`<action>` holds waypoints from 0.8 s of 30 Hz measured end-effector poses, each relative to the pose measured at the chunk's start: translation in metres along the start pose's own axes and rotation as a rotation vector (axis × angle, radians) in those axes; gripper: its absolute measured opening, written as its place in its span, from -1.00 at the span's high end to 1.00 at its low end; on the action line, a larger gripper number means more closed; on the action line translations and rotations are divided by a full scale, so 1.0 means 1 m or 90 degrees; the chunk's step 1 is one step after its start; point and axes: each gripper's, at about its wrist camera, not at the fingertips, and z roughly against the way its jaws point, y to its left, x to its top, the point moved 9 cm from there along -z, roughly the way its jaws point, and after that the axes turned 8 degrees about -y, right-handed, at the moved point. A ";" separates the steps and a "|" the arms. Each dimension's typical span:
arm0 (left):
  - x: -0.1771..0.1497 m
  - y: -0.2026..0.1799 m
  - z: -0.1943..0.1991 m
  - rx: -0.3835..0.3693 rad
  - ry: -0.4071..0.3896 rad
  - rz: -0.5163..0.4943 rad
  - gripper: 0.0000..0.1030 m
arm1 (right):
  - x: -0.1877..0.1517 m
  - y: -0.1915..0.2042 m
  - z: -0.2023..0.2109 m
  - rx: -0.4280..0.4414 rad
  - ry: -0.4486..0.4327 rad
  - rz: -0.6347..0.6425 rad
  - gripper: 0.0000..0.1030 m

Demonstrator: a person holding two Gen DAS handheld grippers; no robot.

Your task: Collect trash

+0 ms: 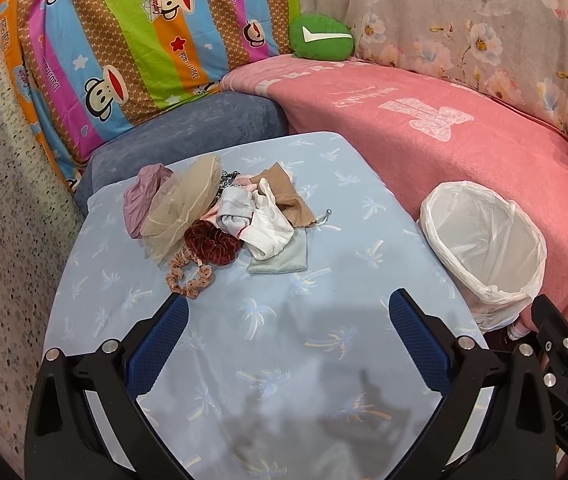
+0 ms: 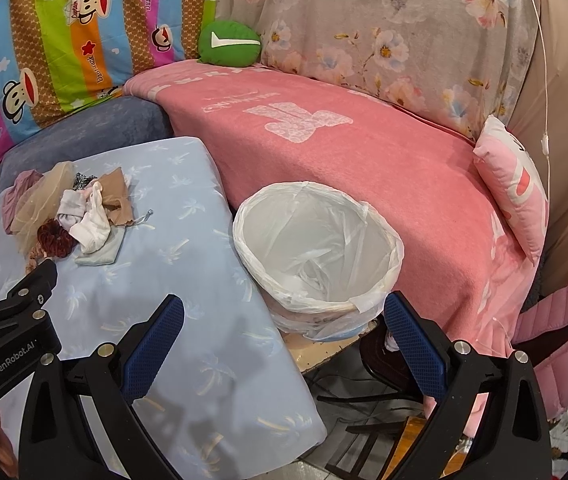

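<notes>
A pile of small cloth items [image 1: 220, 208] lies on the light blue palm-print cushion [image 1: 276, 340]: a beige mesh piece [image 1: 182, 208], a mauve cloth [image 1: 142, 200], white socks [image 1: 264, 228], a dark red scrunchie [image 1: 212, 242], a pink scrunchie [image 1: 188, 276] and a pale green cloth [image 1: 284, 260]. The pile also shows in the right wrist view [image 2: 72, 216]. A bin with a white plastic liner [image 2: 315, 252] stands right of the cushion, also in the left wrist view [image 1: 483, 248]. My left gripper [image 1: 287, 312] is open and empty, short of the pile. My right gripper [image 2: 284, 316] is open and empty, just before the bin.
A pink blanket [image 2: 363, 152] covers the sofa behind the bin. A striped monkey-print quilt [image 1: 124, 40], a floral cover [image 2: 383, 32], a green plush [image 1: 319, 36] and a pink pillow [image 2: 515, 188] sit around. A blue-grey cushion [image 1: 188, 132] lies behind the table. Chair legs and floor show below the right gripper.
</notes>
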 end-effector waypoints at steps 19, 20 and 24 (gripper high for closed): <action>-0.005 0.019 -0.018 -0.006 0.019 0.027 -0.87 | 0.007 0.021 -0.012 0.009 0.004 0.004 -0.88; -0.005 0.020 -0.019 -0.006 0.020 0.029 -0.87 | 0.006 0.023 -0.013 0.011 0.004 0.003 -0.88; -0.008 0.031 -0.027 -0.006 0.028 0.043 -0.87 | 0.008 0.033 -0.018 0.019 0.001 0.005 -0.88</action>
